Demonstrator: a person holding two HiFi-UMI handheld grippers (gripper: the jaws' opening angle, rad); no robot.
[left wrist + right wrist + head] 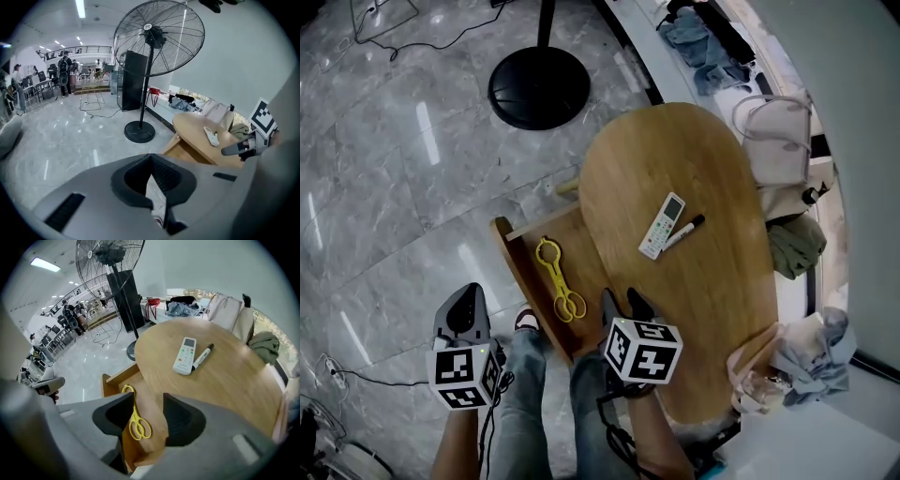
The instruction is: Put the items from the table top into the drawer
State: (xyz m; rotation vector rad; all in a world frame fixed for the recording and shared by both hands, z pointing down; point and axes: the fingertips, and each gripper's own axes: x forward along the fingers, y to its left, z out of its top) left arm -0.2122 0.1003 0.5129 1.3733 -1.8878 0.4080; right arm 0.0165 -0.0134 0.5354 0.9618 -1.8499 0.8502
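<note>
The yellow scissor-tongs (560, 281) lie in the open drawer (502, 246), long axis along its side wall and handle loops at the near end. On the worktop (703, 309), the remote (662, 225) and marker (684, 232) lie side by side on one diagonal, the marker's black cap at the far end. The right gripper (622, 305) has its fingers apart and empty above the drawer. The left gripper (467, 302) has its fingers closed.

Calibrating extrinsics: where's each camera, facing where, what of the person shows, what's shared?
Head view: on the person's head, steeply down at table, open drawer; left hand-held gripper, right hand-held gripper and legs show.
Left gripper view: on left hand-held gripper, out across floor toward fan; its shut jaws show.
Right gripper view: on right hand-held gripper, down at scissors in drawer; its open jaws show.
Shared: the remote appears in all three.
</note>
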